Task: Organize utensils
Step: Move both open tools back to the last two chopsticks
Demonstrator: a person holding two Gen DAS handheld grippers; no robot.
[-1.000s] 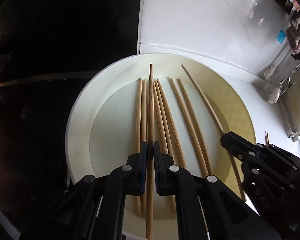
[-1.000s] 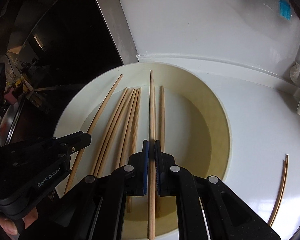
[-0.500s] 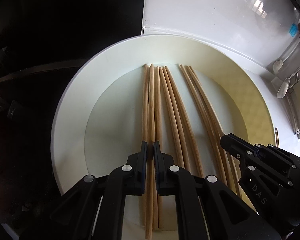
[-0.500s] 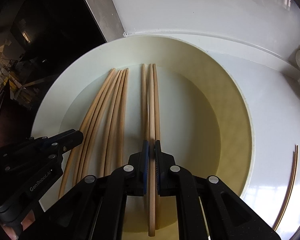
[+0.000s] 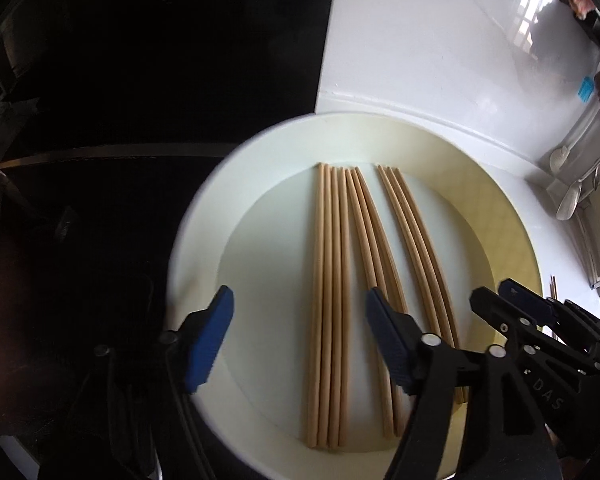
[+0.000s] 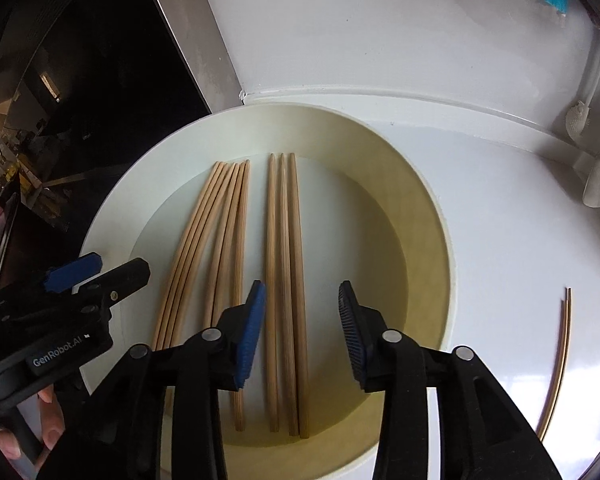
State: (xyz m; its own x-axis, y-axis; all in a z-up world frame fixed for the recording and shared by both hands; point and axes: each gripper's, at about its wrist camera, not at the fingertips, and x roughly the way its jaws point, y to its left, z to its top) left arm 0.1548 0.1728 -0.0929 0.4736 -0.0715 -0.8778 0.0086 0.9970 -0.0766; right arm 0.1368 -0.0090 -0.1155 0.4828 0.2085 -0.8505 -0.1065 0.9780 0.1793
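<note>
Flat in the white bowl (image 5: 204, 216) lie the chopsticks (image 5: 332, 300), in two bundles. Left gripper (image 5: 300, 320) opening, pads clear either side of the larger bundle. Right gripper (image 6: 302, 320) opening too, straddling three sticks (image 6: 286, 280) untouched. Nothing held.

Daylight from upper right; window glare on white surface (image 5: 440, 40). Left side near-black, underexposed. Fisheye bends edges. Left tool (image 5: 300, 320) motion-blurred; right view sharp.
</note>
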